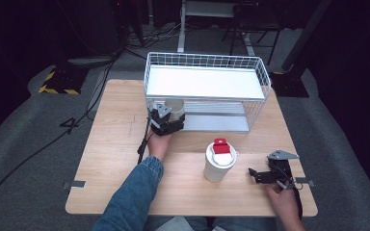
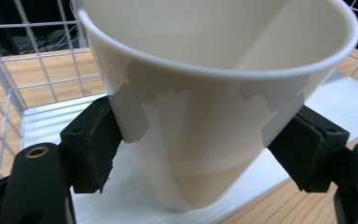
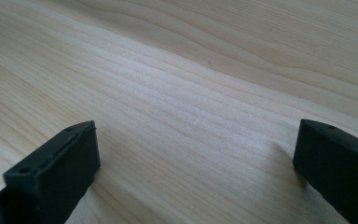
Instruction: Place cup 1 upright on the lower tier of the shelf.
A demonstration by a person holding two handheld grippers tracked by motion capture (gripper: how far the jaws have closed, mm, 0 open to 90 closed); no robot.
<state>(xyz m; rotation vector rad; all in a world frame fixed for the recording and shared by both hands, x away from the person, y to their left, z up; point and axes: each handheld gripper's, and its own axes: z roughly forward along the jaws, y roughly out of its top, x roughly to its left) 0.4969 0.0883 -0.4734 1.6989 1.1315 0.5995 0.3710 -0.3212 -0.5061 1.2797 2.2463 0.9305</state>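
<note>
High view: wooden table [image 1: 111, 159] w/ a white wire rack [image 1: 207, 89] at its far side. Left gripper [image 1: 166, 119] sits at the rack's lower shelf, front left corner, jaws clamped on an open white paper cup [image 1: 176, 107]. Left gripper view: cup [image 2: 214, 93] upright, a pad touching each side of its wall, base on or just above the white shelf [image 2: 42, 121]; can't tell which. Near table centre stands a 2nd white cup w/ red-tabbed lid [image 1: 219, 161]. Right gripper [image 1: 260, 175] rests low over the table, right of the lidded cup, apart from it. Right gripper view: jaws spread wide, nothing between them but bare wood [image 3: 191, 93].
</note>
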